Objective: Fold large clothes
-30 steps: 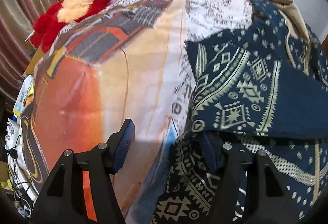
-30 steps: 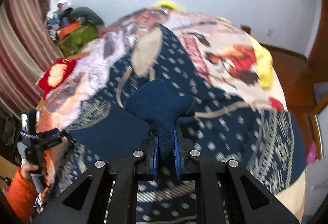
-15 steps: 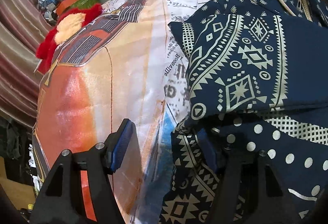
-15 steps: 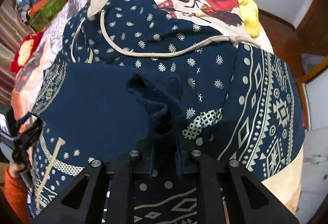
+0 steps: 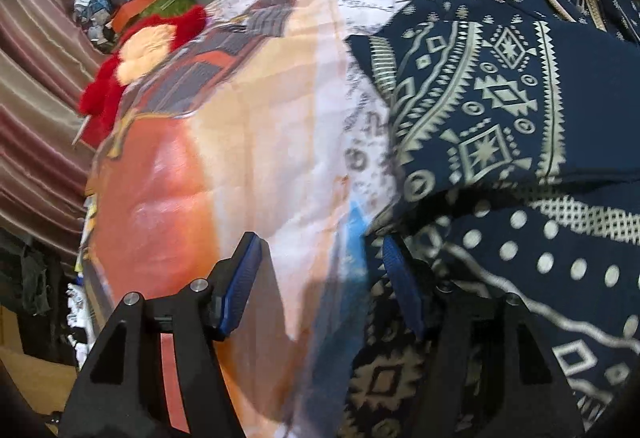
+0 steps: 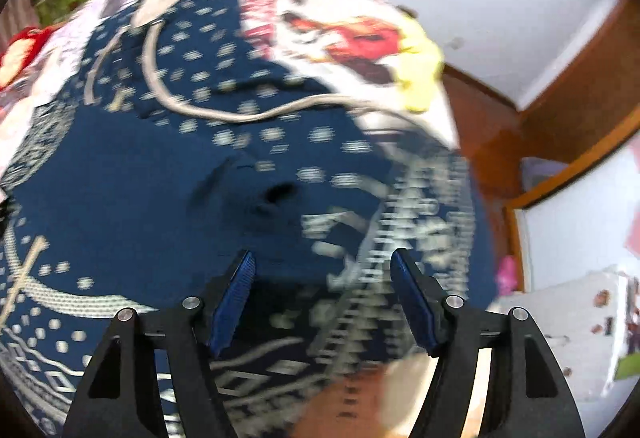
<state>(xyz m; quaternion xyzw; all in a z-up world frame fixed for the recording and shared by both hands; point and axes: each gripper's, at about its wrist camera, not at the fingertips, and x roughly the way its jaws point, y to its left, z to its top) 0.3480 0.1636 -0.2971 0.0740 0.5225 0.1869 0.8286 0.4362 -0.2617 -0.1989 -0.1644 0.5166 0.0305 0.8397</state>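
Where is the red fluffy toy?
In the left wrist view the red fluffy toy lies at the far left edge of the printed bedspread, beside the striped curtain.

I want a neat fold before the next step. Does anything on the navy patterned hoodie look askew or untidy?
Yes. The navy hoodie's beige drawstring trails loose in a long curve across the chest. The folded-in sleeve lies at a slant, its edge bulging over the layer beneath. Both grippers, left and right, are open.

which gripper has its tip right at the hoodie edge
The left gripper: its right finger touches the navy hoodie's edge, its left over the bedspread. The right gripper sits open over the hoodie's middle.
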